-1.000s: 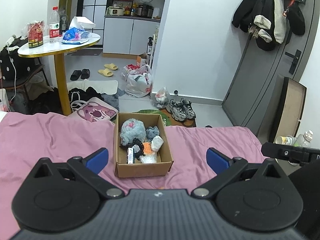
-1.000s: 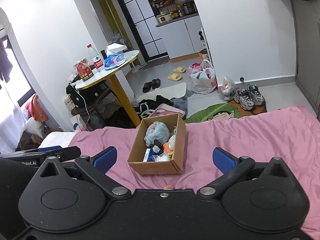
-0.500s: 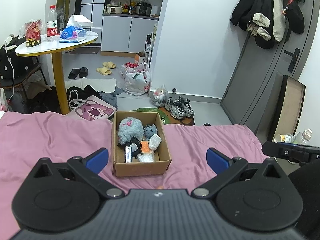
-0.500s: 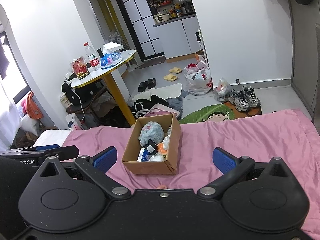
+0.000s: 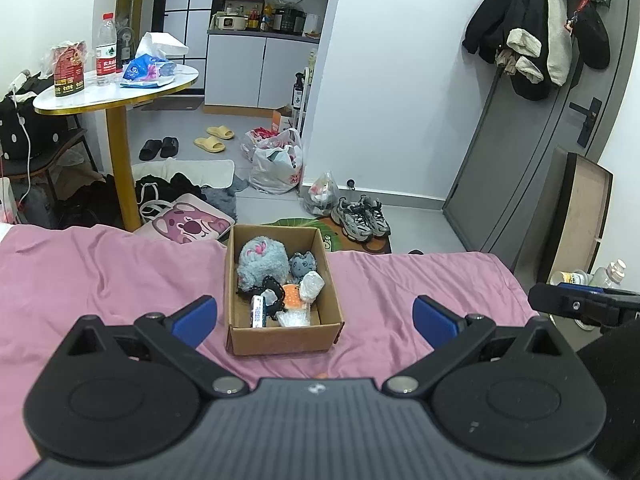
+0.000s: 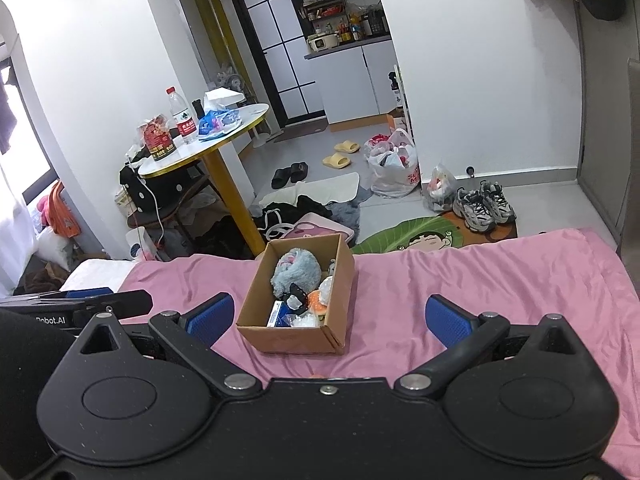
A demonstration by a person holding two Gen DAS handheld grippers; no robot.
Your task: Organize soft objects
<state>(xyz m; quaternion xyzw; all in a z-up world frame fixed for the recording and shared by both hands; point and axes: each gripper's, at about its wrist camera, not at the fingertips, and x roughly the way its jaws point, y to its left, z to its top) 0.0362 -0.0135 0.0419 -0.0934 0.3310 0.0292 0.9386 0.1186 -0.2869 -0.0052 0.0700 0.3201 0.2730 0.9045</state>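
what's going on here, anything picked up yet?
Nothing is picked up yet. A person holds both grippers above a bed with a pink sheet, facing an open cardboard box. The left gripper and right gripper are both open and empty, short of the box. Inside lie a fluffy blue-grey plush, a smaller grey plush and other small items.

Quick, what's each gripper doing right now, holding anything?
Left gripper: open, holding nothing.
Right gripper: open, holding nothing.
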